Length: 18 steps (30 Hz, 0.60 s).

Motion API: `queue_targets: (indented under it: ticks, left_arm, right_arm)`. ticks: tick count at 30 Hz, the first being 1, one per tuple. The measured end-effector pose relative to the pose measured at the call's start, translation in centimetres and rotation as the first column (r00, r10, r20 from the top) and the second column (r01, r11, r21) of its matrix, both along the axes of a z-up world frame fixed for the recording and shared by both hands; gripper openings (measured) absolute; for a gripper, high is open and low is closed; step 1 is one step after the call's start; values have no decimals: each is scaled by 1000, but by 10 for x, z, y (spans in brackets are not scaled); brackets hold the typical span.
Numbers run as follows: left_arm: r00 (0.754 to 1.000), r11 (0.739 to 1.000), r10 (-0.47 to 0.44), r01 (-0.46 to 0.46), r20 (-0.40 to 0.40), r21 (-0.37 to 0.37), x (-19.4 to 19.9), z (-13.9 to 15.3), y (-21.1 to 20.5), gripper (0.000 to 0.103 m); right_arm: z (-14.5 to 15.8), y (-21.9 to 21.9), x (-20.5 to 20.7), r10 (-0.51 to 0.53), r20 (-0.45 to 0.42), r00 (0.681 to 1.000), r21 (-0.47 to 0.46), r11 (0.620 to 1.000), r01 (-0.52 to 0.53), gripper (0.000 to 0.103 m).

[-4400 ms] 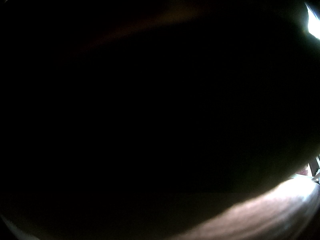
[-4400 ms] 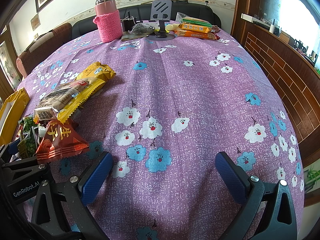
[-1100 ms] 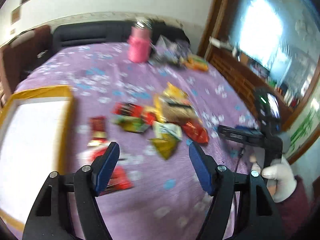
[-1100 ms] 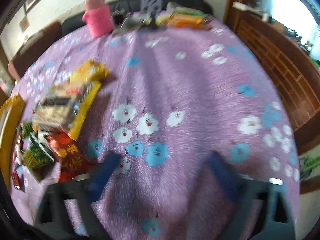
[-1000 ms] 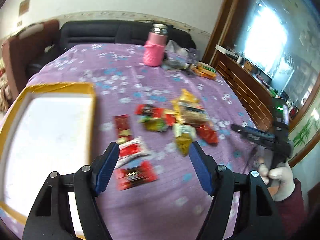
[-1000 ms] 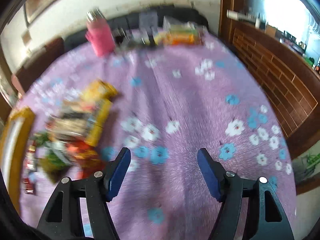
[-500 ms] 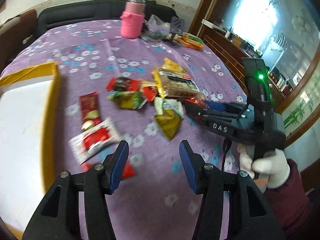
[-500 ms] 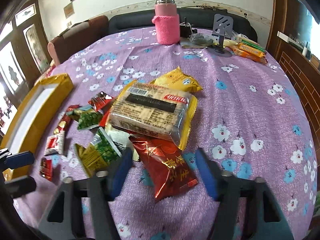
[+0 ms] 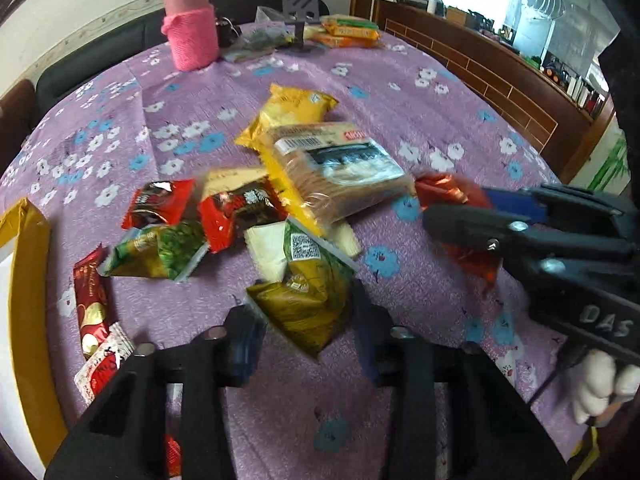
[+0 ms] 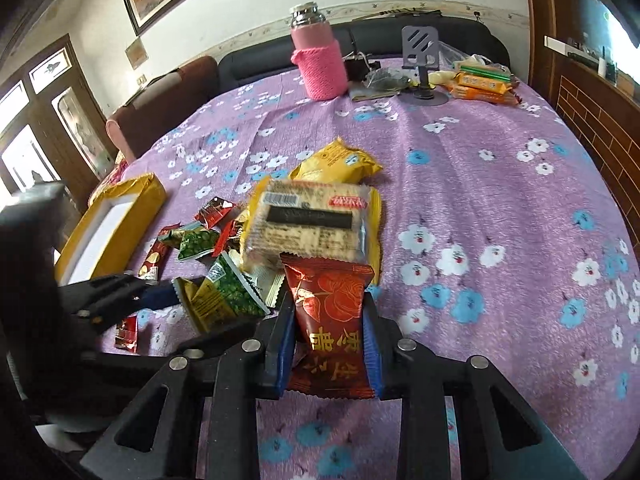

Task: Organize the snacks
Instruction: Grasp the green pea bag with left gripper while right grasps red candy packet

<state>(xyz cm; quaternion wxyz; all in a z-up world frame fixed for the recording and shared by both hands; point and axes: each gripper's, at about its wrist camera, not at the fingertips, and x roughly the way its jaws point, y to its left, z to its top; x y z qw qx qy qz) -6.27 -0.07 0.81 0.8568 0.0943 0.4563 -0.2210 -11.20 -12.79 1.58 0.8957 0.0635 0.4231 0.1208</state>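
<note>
A heap of snack packets lies on the purple flowered tablecloth (image 9: 400, 92). My left gripper (image 9: 306, 332) has its blue pads on both sides of a green-gold packet (image 9: 308, 300), closing on it. My right gripper (image 10: 326, 344) has its pads against both sides of a red packet with gold print (image 10: 330, 316), also seen in the left wrist view (image 9: 456, 200). A large biscuit pack (image 9: 340, 168) lies on yellow packets (image 9: 296, 108) in the heap's middle. A yellow box with a white inside (image 10: 108, 224) stands at the left.
A pink-sleeved flask (image 10: 318, 60), a phone stand (image 10: 422, 64) and orange biscuit packs (image 10: 482, 82) stand at the table's far side. Small red and green packets (image 9: 160, 224) lie left of the heap. A dark sofa and wooden wall panels ring the table.
Both grippers have moved down and forward to the heap and narrowed: the left around the green-gold packet, the right around the red packet.
</note>
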Motion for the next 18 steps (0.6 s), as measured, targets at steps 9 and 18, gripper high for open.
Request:
queue_targets:
  ticks: [9,18]
  left_arm:
    - [994,984,89,-80,56,-157,-34,39,42,34]
    - [893,891,440,-420,97,-175,-97,67,204,35]
  right_arm:
    - [18,10,-17,29,24,999,32,999,-30,30]
    - [53,109,-36,245,52,968,91,964,-249,30]
